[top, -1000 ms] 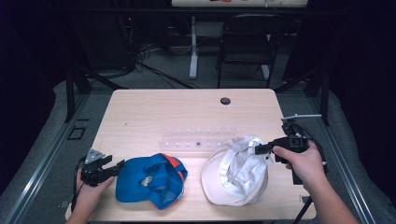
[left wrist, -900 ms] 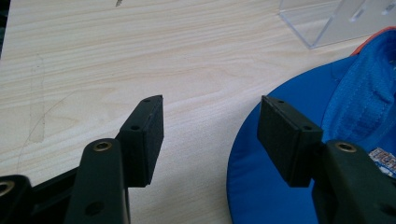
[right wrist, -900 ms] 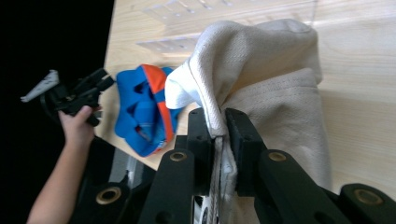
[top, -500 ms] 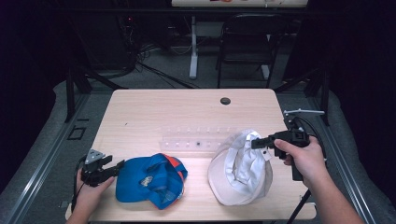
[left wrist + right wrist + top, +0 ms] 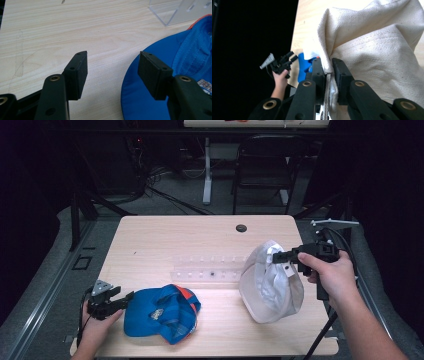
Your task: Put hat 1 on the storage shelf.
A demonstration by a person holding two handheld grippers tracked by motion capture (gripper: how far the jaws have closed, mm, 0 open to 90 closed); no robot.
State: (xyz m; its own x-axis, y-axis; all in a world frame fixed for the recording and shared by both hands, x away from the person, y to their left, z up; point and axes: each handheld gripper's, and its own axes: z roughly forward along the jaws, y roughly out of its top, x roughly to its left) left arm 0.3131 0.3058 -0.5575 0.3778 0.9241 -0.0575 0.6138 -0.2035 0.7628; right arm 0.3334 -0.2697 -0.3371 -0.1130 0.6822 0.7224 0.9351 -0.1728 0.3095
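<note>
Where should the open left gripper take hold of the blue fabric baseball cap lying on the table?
Grip the blue fabric cap by its flat brim edge, coming in low from the left gripper's own side. The brim is thin and stiff, lies nearest the open jaws, and should slip between them more surely than the rounded, soft crown.

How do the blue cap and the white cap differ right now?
The blue cap has an orange trim and lies flat on the table; the white cap is plain and tilted up. The right gripper is shut on the white cap's edge; the left gripper is open beside the blue cap's brim. Both are cloth caps.
</note>
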